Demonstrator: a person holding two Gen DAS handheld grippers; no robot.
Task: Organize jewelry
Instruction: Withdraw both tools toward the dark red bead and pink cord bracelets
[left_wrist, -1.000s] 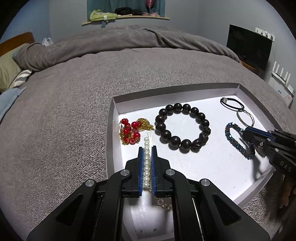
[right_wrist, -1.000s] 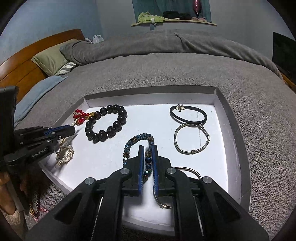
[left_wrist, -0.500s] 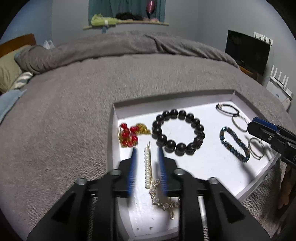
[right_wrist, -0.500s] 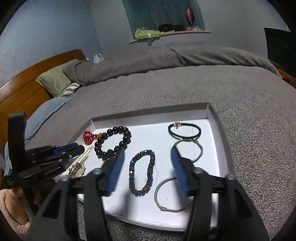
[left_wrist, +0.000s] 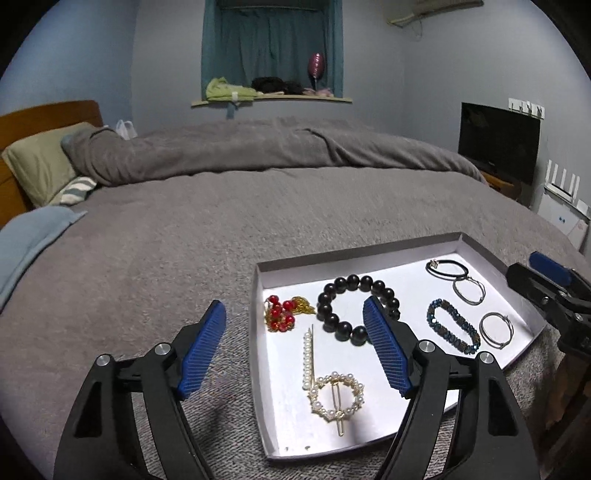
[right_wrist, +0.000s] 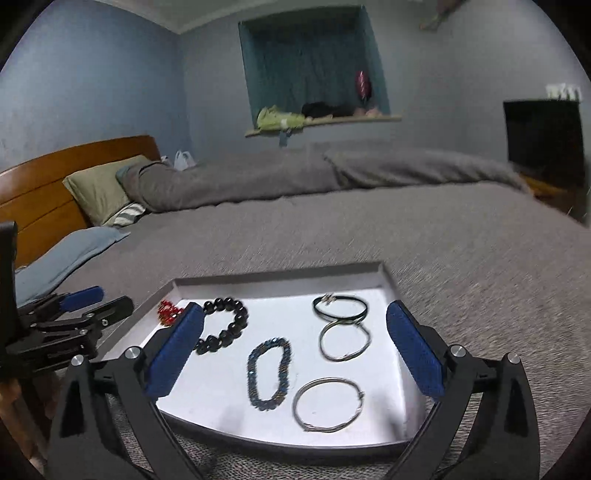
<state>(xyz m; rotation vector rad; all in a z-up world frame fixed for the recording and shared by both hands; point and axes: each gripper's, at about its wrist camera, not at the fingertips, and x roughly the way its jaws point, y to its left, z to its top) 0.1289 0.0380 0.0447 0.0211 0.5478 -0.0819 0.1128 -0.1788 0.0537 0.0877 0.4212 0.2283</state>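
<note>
Right gripper (right_wrist: 295, 350) blue finger (right_wrist: 173, 350) hides part of the black bead bracelet (right_wrist: 225, 325); both jaws opening wide, empty. Left gripper (left_wrist: 295, 347) too. No readable writing.

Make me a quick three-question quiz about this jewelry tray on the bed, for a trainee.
1. True or false: the left tool grips the pearl hairpin.
2. Which lies nearest the blue beaded bracelet? A red beads, B silver hoop, C pearl ring clip.
3. What does the white tray rest on?

Key: 1 false, its jaws are opening, nothing held. 2 B, the silver hoop. 3 The grey blanket.
</note>
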